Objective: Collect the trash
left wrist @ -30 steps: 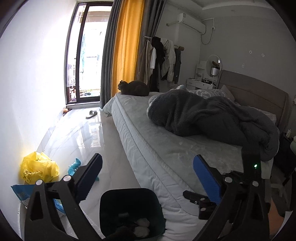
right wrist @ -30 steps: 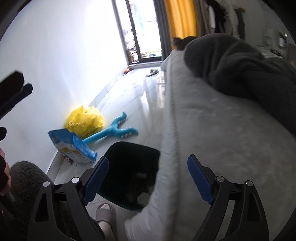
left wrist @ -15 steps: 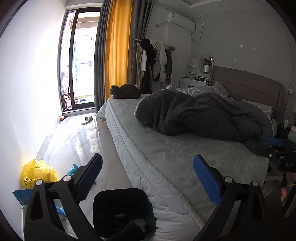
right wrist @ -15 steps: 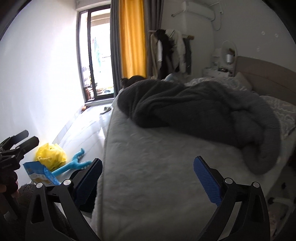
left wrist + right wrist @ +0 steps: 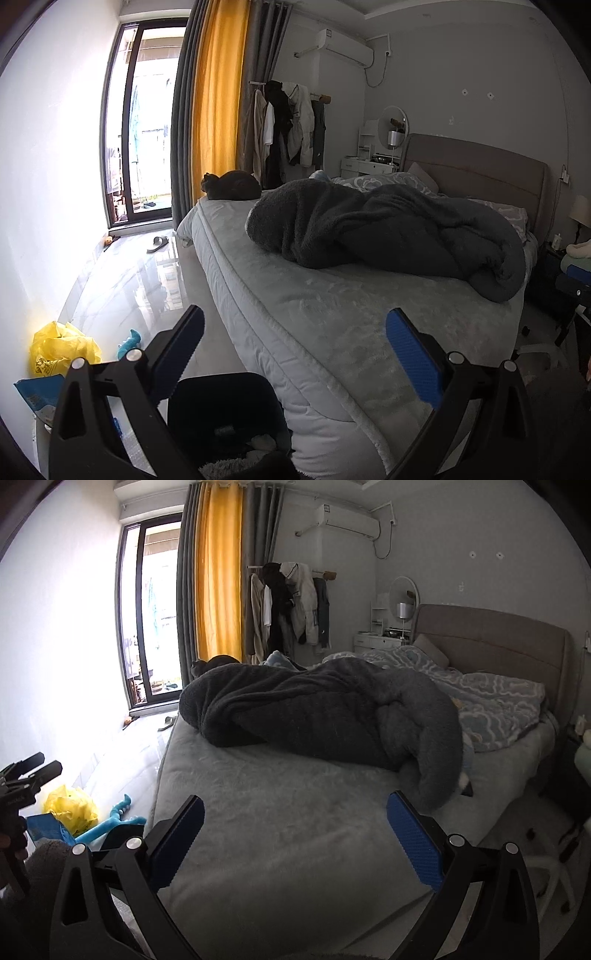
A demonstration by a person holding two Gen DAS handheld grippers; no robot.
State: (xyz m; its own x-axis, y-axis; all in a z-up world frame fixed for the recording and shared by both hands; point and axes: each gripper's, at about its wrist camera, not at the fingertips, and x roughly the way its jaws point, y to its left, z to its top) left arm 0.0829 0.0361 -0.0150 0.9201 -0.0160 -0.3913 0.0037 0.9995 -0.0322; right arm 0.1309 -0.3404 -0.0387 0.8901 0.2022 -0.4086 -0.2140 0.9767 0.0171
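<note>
Both claws gape wide and empty, the left claw (image 5: 295, 347) above the dark bin (image 5: 225, 417) beside the bed (image 5: 332, 325), the right claw (image 5: 295, 827) over the mattress.

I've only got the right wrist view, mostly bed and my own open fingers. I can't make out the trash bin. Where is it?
Observer: In the left wrist view the black bin stands on the floor against the near corner of the bed, low in the picture between the fingers of the left gripper.
Operator: Anything in it?
Observer: Yes, some white crumpled pieces lie at the bottom. I can't tell what they are.
Operator: Is the left gripper carrying something?
Observer: No, its jaws stand wide open with nothing between them.
</note>
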